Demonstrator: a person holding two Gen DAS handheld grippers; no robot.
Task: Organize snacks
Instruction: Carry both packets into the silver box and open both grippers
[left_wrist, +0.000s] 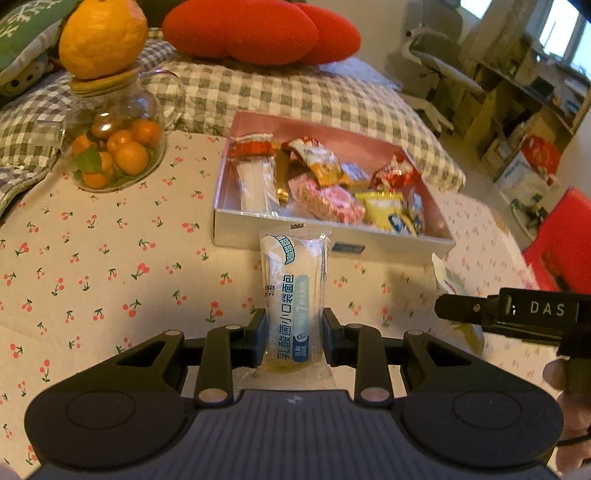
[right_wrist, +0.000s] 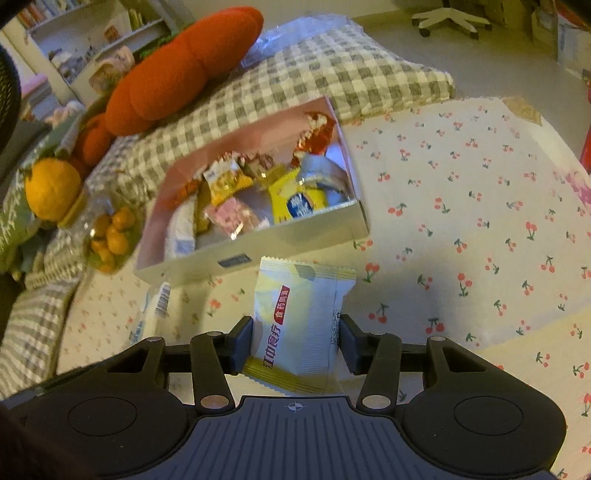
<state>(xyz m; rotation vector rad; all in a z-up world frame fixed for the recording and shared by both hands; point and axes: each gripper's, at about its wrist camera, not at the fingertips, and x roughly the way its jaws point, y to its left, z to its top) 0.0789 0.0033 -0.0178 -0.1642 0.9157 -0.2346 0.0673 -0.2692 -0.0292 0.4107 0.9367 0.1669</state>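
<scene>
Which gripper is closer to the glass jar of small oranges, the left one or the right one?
Left. The left gripper, holding a clear bread packet, is nearer to the glass jar. The right gripper, with a yellow-white packet, is farther out on the left gripper's other side.

Room behind the cherry-print tablecloth

A checked quilt, red cushion, shelves and bright window are seen.

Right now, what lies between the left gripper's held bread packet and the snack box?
Only bare cherry-print cloth lies between the bread packet in the left gripper and the snack box; the left wrist view shows it.
</scene>
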